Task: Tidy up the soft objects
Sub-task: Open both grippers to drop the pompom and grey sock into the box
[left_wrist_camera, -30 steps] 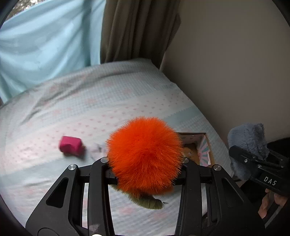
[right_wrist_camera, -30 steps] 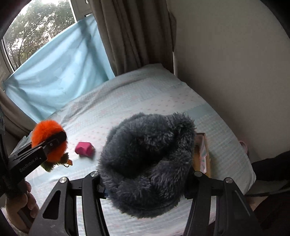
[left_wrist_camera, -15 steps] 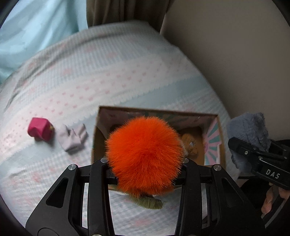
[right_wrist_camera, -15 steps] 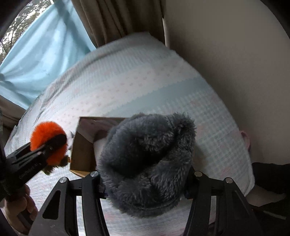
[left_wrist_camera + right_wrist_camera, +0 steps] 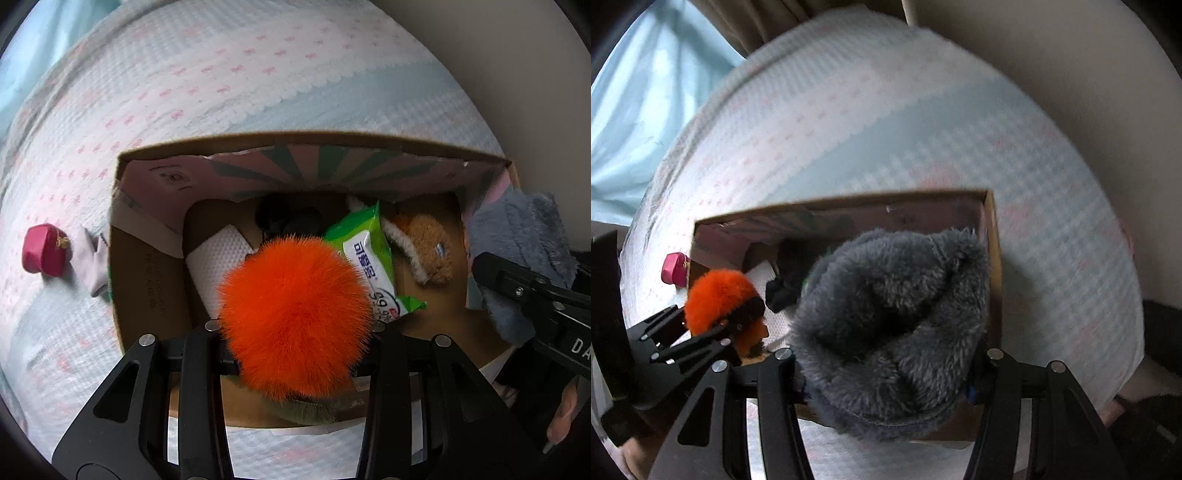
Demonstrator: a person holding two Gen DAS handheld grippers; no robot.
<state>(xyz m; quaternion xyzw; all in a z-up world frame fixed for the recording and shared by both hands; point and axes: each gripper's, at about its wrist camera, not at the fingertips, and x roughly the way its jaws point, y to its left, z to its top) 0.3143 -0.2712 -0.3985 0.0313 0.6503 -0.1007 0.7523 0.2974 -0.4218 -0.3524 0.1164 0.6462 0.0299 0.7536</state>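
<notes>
My left gripper [image 5: 295,332] is shut on an orange fluffy pompom toy [image 5: 295,314] and holds it over the open cardboard box [image 5: 147,295]. My right gripper [image 5: 886,354] is shut on a grey fuzzy soft item [image 5: 894,328] and holds it over the box's right side [image 5: 993,258]. The grey item also shows at the right of the left wrist view [image 5: 517,240]. The orange toy shows in the right wrist view [image 5: 716,295]. Inside the box lie a green wipes pack [image 5: 369,258], a brown plush [image 5: 428,247], a white roll [image 5: 218,266] and a black item [image 5: 288,218].
The box rests on a bed with a pale blue and pink patterned cover [image 5: 221,81]. A pink pouch [image 5: 44,251] and a pale lilac cloth [image 5: 90,258] lie on the bed left of the box. A beige wall [image 5: 1071,55] runs along the right.
Both grippers have moved forward and tilted down over the box, so its contents now show. Each keeps hold of its soft item.
</notes>
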